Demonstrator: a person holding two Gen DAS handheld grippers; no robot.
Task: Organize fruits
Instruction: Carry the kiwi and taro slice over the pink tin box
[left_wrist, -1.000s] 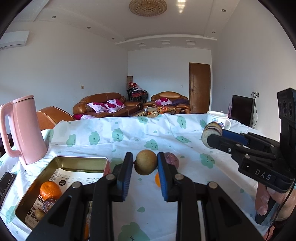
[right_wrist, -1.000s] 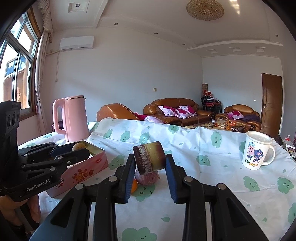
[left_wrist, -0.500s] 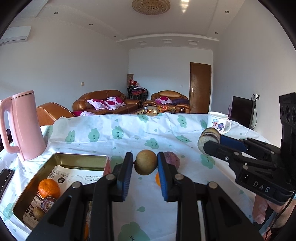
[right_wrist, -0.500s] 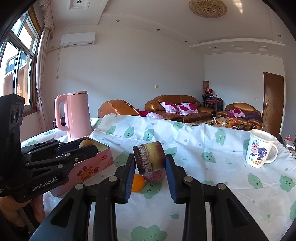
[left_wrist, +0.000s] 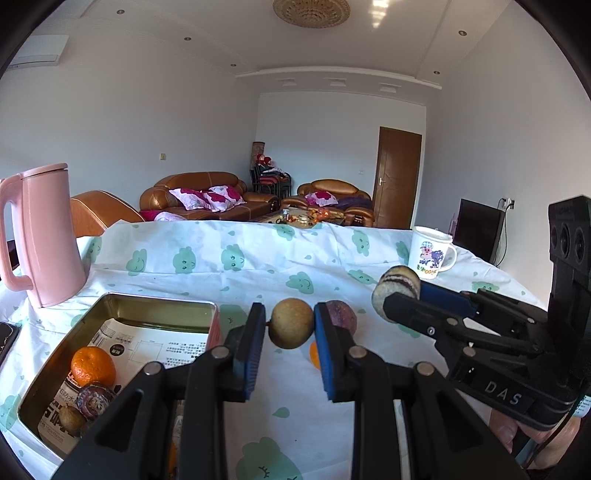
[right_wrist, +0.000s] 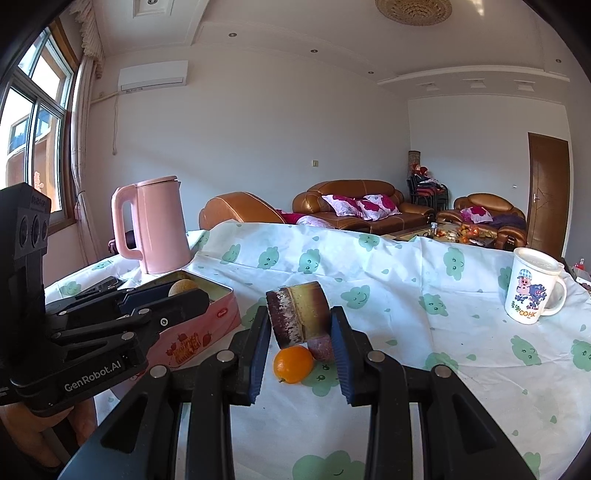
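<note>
My left gripper (left_wrist: 290, 325) is shut on a round tan fruit (left_wrist: 291, 322), held above the tablecloth just right of the open metal tin (left_wrist: 122, 306). The tin holds an orange (left_wrist: 92, 365), a dark purple fruit (left_wrist: 94, 400) and a small brown fruit (left_wrist: 72, 419). My right gripper (right_wrist: 299, 325) is shut on a brown and yellow sugarcane piece (right_wrist: 298, 317), which also shows at the right of the left wrist view as sugarcane piece (left_wrist: 397, 286). Below it on the cloth lie a small orange (right_wrist: 293, 363) and a purple fruit (right_wrist: 320, 347). In the right wrist view the left gripper (right_wrist: 184, 291) hangs over the pink tin (right_wrist: 207, 317).
A pink kettle (left_wrist: 40, 236) stands behind the tin at the far left. A white cartoon mug (right_wrist: 532, 291) sits at the right of the table. A dark phone (left_wrist: 7, 341) lies at the left edge. The cloud-print tablecloth (right_wrist: 406, 280) covers the table.
The right gripper with the sugarcane piece has shifted a little to the left, toward the tin. The left gripper has hardly moved and still holds the tan fruit.
</note>
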